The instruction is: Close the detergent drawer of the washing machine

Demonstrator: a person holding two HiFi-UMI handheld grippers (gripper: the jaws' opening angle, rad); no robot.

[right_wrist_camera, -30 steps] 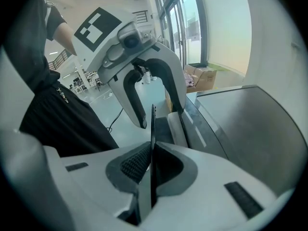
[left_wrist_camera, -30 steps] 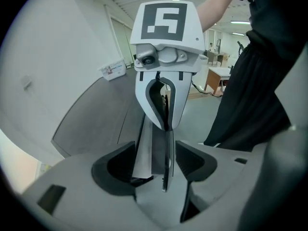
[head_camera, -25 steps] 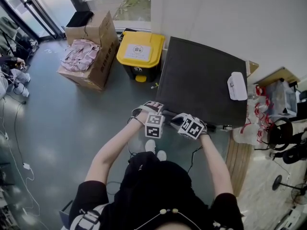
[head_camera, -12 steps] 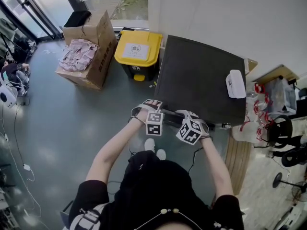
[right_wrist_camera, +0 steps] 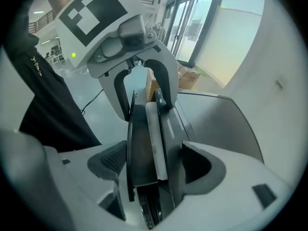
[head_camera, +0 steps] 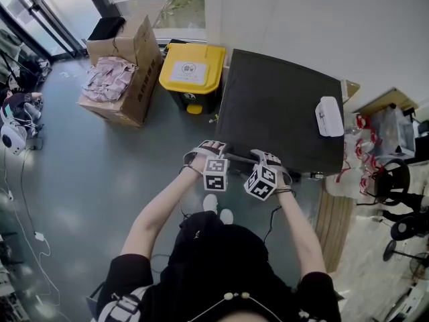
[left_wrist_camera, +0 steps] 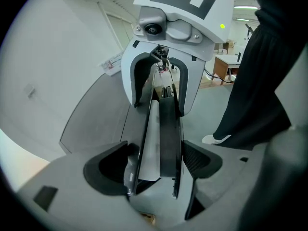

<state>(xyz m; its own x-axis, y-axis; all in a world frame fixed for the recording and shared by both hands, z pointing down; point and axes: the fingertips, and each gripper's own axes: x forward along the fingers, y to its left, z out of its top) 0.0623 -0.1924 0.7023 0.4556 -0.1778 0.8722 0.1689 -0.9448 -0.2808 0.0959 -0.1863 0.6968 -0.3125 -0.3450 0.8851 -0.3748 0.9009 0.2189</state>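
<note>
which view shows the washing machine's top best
The head view: the washing machine's top shows whole from above, dark, with a white object near its right edge. The left gripper view shows only a slanted grey part of it, the right gripper view likewise.

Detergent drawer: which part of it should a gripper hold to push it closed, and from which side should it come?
Probably its front panel, near one end, from above at the front of the washing machine. The panel is a long narrow bar that fits edgewise between open jaws; the left gripper straddles it so without pressing it.
</note>
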